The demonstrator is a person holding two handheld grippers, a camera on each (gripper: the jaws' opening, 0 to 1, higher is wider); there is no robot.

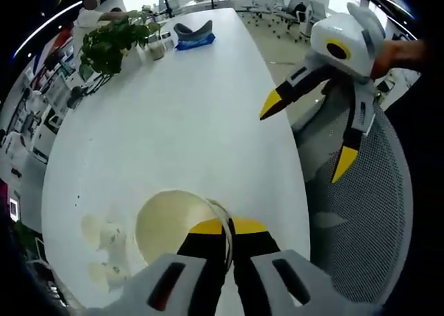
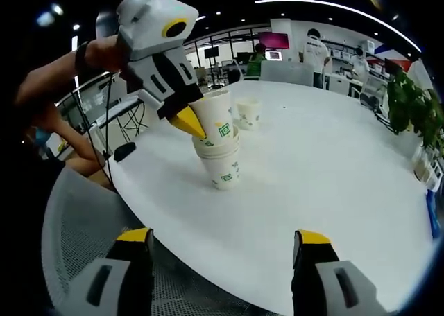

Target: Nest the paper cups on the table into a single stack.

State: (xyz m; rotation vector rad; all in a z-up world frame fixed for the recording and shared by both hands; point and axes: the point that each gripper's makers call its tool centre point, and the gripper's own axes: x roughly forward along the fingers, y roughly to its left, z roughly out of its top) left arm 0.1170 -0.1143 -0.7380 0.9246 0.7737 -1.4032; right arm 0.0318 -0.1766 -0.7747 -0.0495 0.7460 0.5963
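My left gripper [image 1: 227, 227] is shut on the rim of a white paper cup [image 1: 170, 222], whose open mouth I look into from above. In the right gripper view that left gripper [image 2: 189, 124] holds the same cup [image 2: 214, 113] slightly tilted in the top of a short stack of cups [image 2: 224, 165] near the table's edge. One more cup [image 2: 248, 111] stands alone just behind the stack. My right gripper [image 2: 223, 237] is open and holds nothing, a short way off from the stack over the table's edge. It enters the left gripper view [image 1: 309, 132] with its jaws wide apart.
The white oval table [image 1: 173, 115] carries a potted plant [image 1: 111, 42] and a blue and grey object [image 1: 194, 35] at its far end. A grey mesh chair [image 1: 361, 212] stands by the near edge. People stand in the background [image 2: 316, 46].
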